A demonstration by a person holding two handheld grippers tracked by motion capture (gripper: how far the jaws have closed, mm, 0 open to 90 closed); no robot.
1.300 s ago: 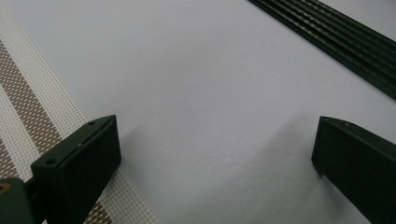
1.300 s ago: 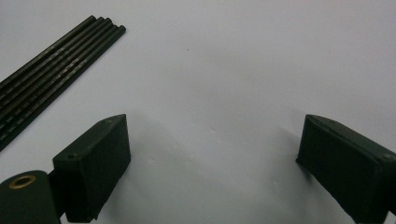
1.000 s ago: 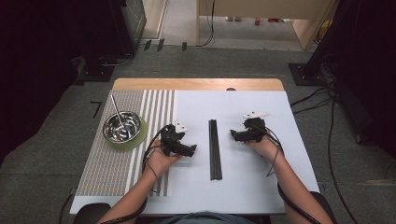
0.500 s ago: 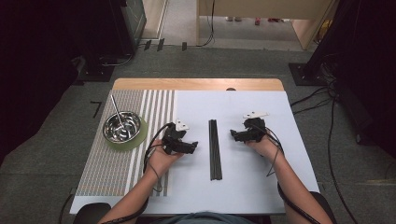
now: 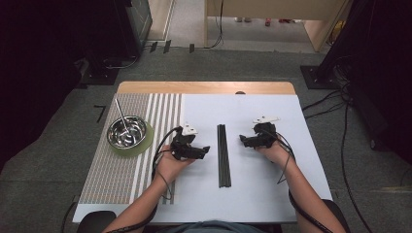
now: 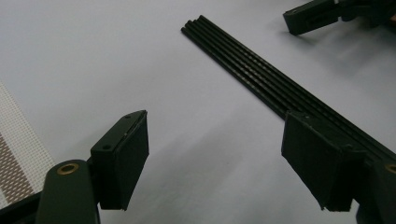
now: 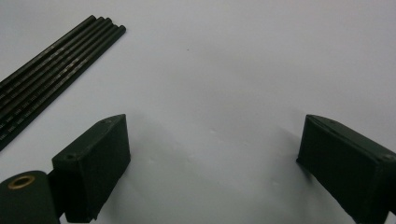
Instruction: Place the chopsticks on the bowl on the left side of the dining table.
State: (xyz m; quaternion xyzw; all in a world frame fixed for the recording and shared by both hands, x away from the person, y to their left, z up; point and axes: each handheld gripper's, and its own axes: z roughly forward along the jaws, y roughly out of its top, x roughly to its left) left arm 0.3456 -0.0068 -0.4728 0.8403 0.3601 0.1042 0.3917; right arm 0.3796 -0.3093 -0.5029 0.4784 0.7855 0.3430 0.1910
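Since a second ago the left gripper (image 5: 203,149) has edged slightly toward the black rods (image 5: 223,154), its jaws narrowing a little yet wide open, empty. The right gripper (image 5: 244,141) hasn't moved, jaws apart, empty. Between them the slim rods lie bundled on smooth white worktop (image 5: 262,194); beyond-left, a shiny steel bowl (image 5: 127,132).

No text or label (anywhere in view) is readable.
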